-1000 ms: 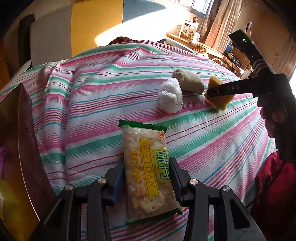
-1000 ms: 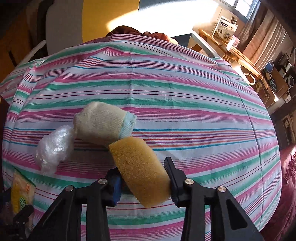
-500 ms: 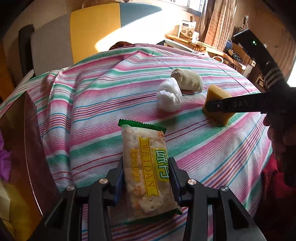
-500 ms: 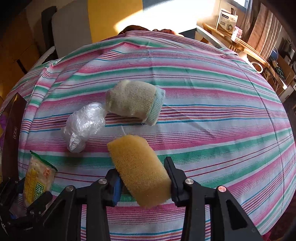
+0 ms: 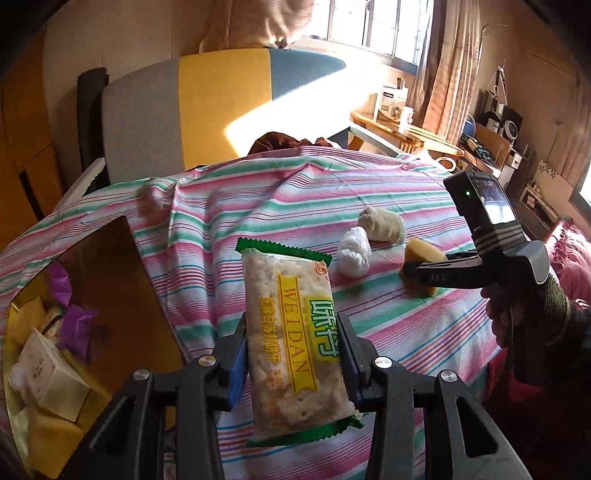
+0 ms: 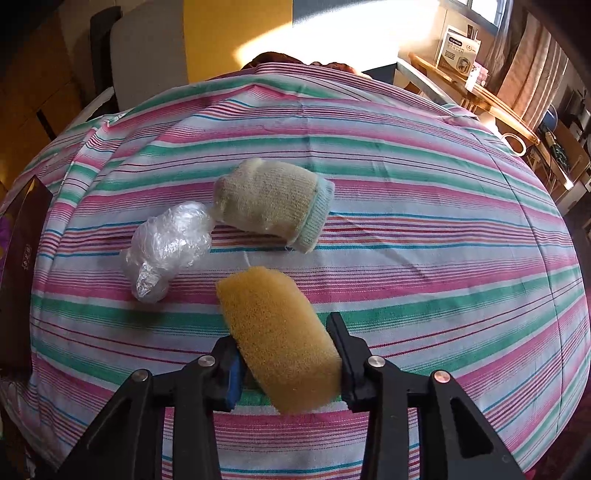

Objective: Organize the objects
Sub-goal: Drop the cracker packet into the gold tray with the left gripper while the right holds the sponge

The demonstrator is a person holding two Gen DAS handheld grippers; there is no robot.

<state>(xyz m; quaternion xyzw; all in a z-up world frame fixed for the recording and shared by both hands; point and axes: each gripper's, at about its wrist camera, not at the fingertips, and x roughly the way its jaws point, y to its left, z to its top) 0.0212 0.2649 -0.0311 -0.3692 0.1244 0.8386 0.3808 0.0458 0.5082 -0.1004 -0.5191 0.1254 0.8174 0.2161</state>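
Both gripper (image 5: 293, 354) pads pinch the cracker packet (image 5: 295, 339).

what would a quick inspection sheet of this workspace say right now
surface: striped cloth over the table, lightly creased.
job's things: cracker packet and sponge gripped; rolled sock and plastic wad lying touching; box open, part filled.
clutter: nothing seen on the cloth.
grippers: left gripper shut on the cracker packet, lifted clear of the cloth; right gripper shut on the sponge.
cables: nothing seen.
surroundings: chair, curtained window, crowded side table.
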